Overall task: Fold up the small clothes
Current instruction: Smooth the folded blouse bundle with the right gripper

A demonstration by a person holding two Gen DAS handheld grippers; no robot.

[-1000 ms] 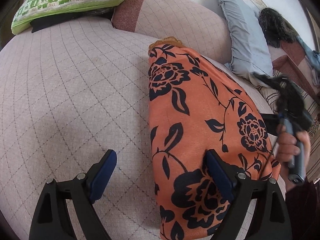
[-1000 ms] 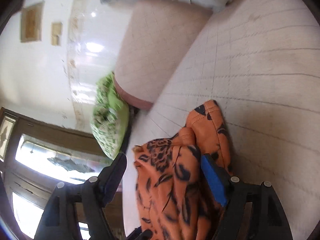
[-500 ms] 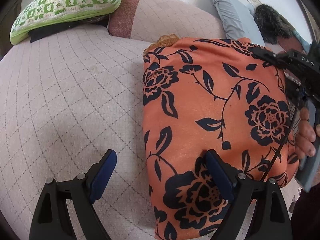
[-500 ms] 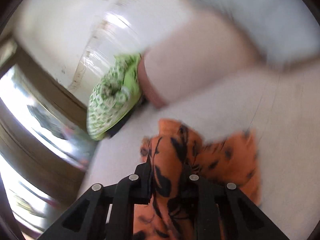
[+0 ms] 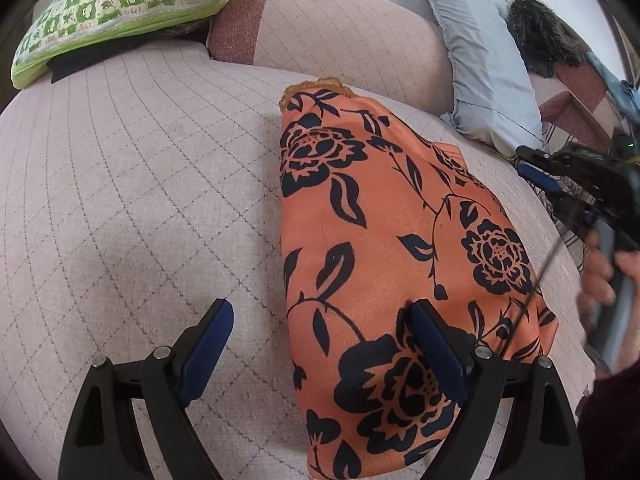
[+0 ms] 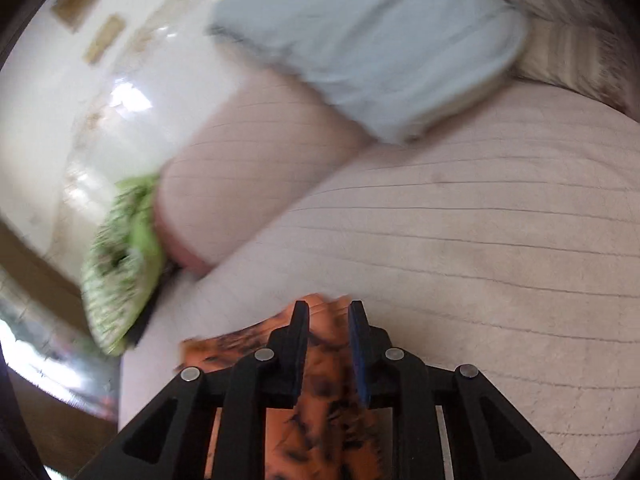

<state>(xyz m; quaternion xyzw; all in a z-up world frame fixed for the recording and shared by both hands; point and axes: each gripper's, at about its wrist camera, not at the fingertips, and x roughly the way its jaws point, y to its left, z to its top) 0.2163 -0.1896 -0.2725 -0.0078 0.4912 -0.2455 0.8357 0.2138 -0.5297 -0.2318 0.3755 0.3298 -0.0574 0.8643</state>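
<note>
The orange cloth [image 5: 384, 248] lies folded on the bed [image 5: 140, 200], long axis running away from the left gripper [image 5: 320, 348], whose spread jaws straddle its near left edge. The right gripper [image 6: 328, 344], narrowed and just reopening slightly, appears empty.

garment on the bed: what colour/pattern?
Orange garment with a black rose-and-leaf print, clearest in the left wrist view.

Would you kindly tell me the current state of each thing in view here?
orange floral garment: folded, lying on the bed.
left gripper: wide open, holding nothing.
right gripper: jaws narrow, just eased open, clear of the garment.
green pillow: lying flat, untouched.
</note>
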